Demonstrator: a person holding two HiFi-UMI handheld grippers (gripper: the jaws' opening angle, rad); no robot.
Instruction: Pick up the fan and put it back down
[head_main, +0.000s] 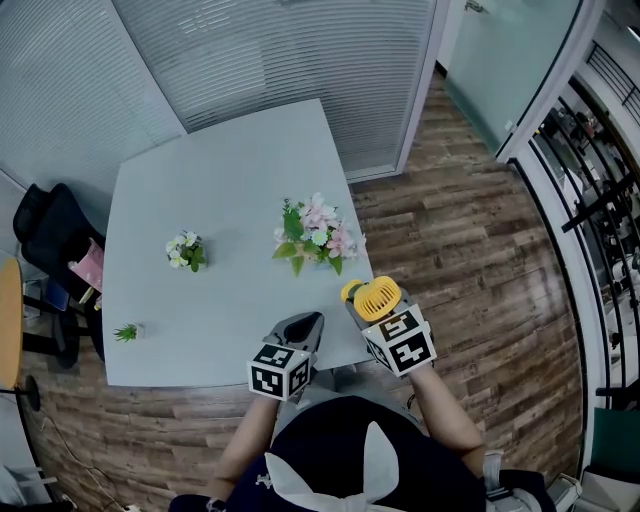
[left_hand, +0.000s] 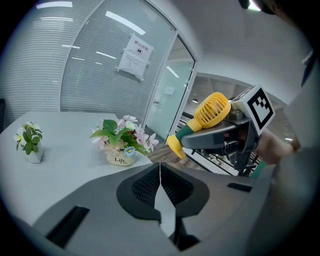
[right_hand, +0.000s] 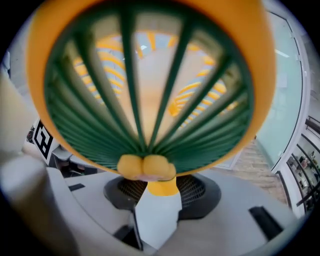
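A small hand fan (head_main: 377, 297) with a yellow head and a green and yellow handle is held off the table (head_main: 220, 200), over its near right corner. My right gripper (head_main: 365, 306) is shut on the handle. In the right gripper view the fan's round grille (right_hand: 150, 85) fills the picture, and the handle sits between the jaws of that gripper (right_hand: 159, 192). The left gripper view shows the fan (left_hand: 212, 110) lying level in the right gripper (left_hand: 220, 137). My left gripper (head_main: 300, 328) (left_hand: 160, 165) hovers over the table's front edge, shut and holding nothing.
On the table stand a pot of pink flowers (head_main: 315, 235) (left_hand: 122, 142), a small pot of white flowers (head_main: 185, 250) (left_hand: 30, 142) and a tiny green plant (head_main: 127, 332). A black chair (head_main: 50, 230) is to the left. Glass walls stand behind the table.
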